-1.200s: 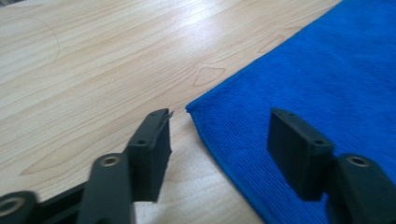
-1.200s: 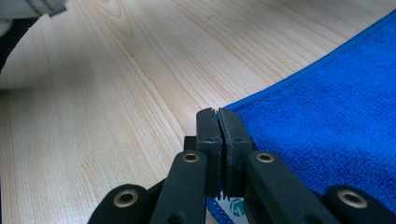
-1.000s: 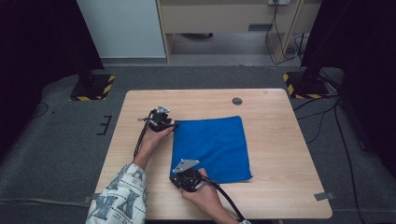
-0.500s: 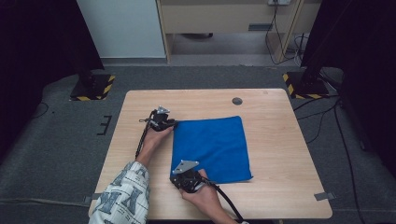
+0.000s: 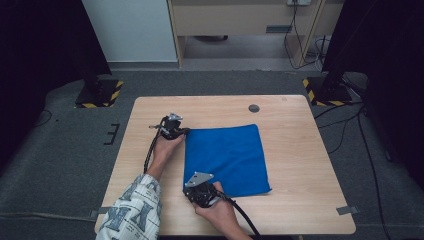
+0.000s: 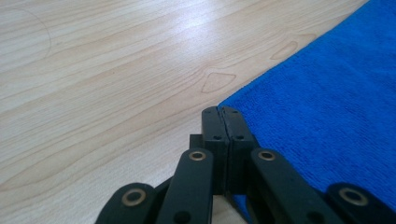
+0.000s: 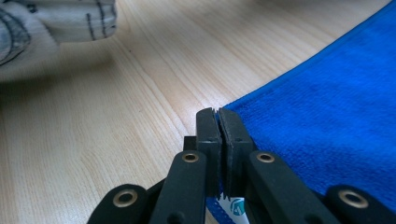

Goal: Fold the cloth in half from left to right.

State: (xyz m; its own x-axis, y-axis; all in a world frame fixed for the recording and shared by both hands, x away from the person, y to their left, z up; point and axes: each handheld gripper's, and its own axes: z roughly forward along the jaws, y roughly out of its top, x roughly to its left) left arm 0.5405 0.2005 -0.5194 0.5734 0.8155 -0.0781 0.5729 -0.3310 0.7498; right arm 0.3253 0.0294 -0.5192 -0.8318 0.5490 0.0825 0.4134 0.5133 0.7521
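Blue cloth (image 5: 227, 159) lay flat on the table (image 5: 300, 165); left hand-held gripper (image 6: 220, 112) had just closed on its far corner, right hand-held gripper (image 7: 215, 114) clamped the near one. Folding not begun.

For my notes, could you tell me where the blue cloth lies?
In the high view the blue cloth lies flat mid-table, its left corners at the left gripper and right gripper.

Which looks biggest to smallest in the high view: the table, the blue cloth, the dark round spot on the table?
1. table
2. blue cloth
3. dark round spot
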